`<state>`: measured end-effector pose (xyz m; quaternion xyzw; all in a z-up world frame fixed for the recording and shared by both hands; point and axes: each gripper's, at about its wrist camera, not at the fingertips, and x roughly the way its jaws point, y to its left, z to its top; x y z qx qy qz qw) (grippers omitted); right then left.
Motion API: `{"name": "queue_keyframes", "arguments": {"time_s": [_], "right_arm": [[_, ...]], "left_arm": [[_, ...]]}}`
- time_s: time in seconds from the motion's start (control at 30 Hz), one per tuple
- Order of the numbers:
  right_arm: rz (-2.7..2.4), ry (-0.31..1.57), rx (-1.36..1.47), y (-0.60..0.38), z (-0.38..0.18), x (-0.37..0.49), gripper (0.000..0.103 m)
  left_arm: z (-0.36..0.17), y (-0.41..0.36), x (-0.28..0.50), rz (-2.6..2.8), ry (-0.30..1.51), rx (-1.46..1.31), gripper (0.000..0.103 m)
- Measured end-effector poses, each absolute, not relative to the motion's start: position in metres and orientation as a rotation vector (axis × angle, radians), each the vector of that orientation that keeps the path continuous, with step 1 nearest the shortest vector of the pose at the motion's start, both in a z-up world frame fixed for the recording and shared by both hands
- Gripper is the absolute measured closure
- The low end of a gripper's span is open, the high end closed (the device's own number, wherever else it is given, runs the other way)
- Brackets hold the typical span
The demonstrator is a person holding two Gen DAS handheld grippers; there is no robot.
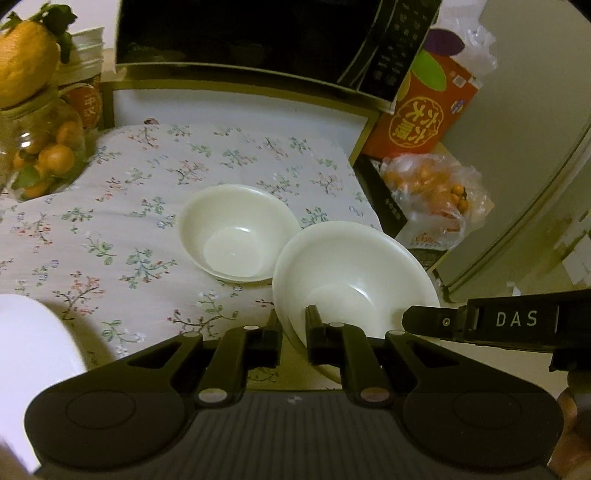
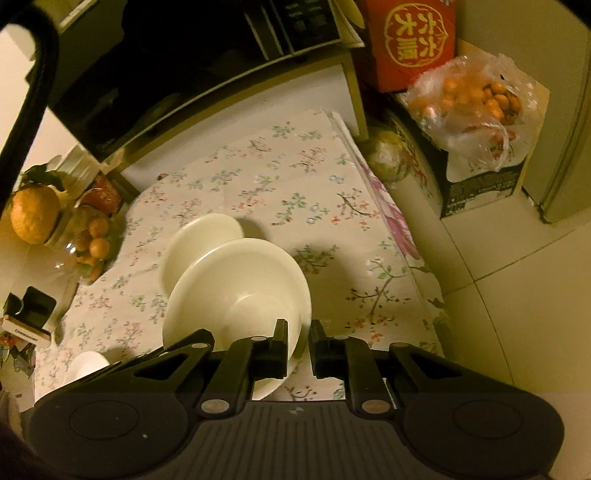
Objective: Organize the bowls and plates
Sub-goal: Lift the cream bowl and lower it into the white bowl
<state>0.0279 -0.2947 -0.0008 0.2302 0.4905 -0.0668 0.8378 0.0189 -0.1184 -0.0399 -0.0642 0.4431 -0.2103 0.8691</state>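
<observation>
Left wrist view: my left tool (image 1: 293, 334) and right tool (image 2: 298, 345) are each clamped on the near bowl's (image 1: 351, 273) rim, at 6 and 3 o'clock; stacked bowls (image 1: 236, 232) sit on table (image 1: 110, 221) at 10 o'clock. Judged glazed, rigid, slippery, breakable; rim grip suits

Floral tablecloth (image 1: 155, 206), tiled floor (image 2: 517, 295), microwave (image 1: 240, 33).

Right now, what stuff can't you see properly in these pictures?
- Near rim of the big white bowl: left wrist view, hidden behind the left gripper.
- Small white bowl: right wrist view, partly covered by the big bowl.
- White thing at the left edge: left wrist view, cut off and blurred, so I cannot name it.
- Fruit in the plastic bag: right wrist view, too blurry to name.
</observation>
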Motion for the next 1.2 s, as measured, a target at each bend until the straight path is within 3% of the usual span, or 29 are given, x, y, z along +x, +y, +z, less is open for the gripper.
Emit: {"name": "queue_keyframes", "arguments": {"time_s": [1.2], "right_arm": [[0.063, 1.051, 0.291, -0.192, 0.019, -0.004, 0.089]], "left_arm": [[-0.029, -0.040, -0.045, -0.330, 0.931, -0.172, 0.091]]}}
